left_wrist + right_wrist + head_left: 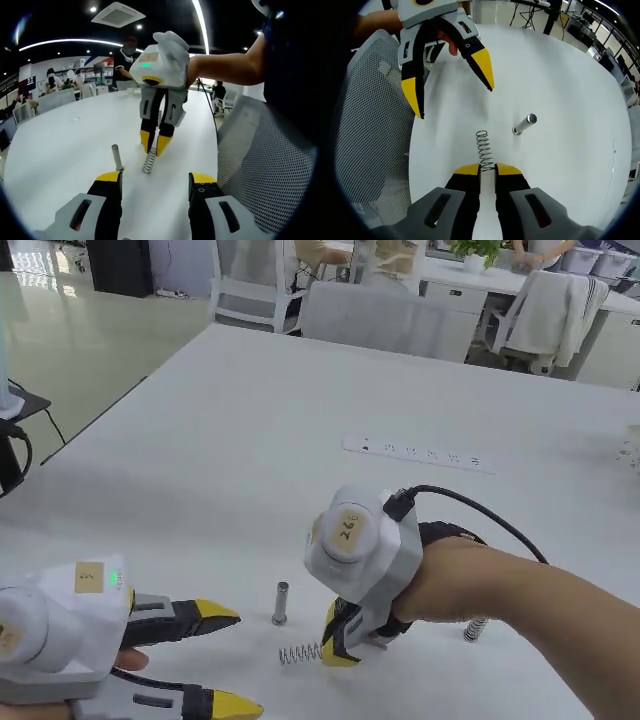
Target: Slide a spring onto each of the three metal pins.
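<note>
We hold the right gripper (487,169) with its jaws pinched almost together on one end of a spring (483,145), which lies on the worktop (250,420) just beside an upright pin (524,124). Our left gripper (156,177) hovers near, jaws wide apart, holding nothing. A second spring (476,628) lies beside our right wrist.

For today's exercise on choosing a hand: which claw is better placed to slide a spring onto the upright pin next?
The right claw: it is shut on one end of a spring lying beside the metal pin. The left claw hangs open, empty.
</note>
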Action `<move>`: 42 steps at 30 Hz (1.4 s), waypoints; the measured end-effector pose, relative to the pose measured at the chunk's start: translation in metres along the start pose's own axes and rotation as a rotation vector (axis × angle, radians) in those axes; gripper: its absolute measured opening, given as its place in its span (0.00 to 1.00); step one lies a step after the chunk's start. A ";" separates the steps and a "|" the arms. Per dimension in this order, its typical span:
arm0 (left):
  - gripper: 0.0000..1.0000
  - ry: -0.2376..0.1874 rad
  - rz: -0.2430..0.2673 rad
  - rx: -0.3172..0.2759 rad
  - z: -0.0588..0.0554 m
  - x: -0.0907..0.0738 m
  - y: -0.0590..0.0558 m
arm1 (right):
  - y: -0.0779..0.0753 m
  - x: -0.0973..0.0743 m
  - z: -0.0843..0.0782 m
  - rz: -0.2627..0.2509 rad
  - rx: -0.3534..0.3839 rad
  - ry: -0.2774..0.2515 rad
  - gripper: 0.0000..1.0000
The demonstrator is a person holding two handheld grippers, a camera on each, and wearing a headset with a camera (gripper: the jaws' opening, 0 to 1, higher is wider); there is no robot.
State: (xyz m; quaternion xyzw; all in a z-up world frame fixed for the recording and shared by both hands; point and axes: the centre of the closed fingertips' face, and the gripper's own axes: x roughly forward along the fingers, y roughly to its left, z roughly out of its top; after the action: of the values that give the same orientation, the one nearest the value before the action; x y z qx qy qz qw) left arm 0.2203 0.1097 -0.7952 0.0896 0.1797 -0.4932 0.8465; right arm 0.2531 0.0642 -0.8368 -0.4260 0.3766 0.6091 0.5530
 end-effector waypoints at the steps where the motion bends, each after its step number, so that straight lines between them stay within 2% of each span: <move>1: 0.47 0.000 -0.005 0.003 0.000 0.001 -0.001 | 0.002 -0.003 0.001 0.002 0.004 -0.004 0.08; 16: 0.43 -0.010 -0.041 0.033 0.005 0.009 -0.004 | 0.017 -0.024 0.012 -0.009 -0.006 -0.025 0.08; 24: 0.34 -0.016 -0.050 0.059 0.011 0.012 -0.006 | 0.021 -0.033 0.020 -0.017 -0.020 -0.035 0.08; 35: 0.20 -0.032 -0.061 0.075 0.017 0.014 -0.010 | 0.025 -0.038 0.025 -0.019 -0.029 -0.030 0.08; 42: 0.14 -0.041 -0.061 0.081 0.018 0.011 -0.009 | 0.026 -0.038 0.028 -0.017 -0.039 -0.027 0.08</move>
State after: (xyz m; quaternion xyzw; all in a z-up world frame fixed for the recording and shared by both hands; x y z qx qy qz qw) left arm 0.2213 0.0902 -0.7833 0.1081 0.1449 -0.5272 0.8303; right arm 0.2249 0.0746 -0.7919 -0.4317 0.3533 0.6173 0.5547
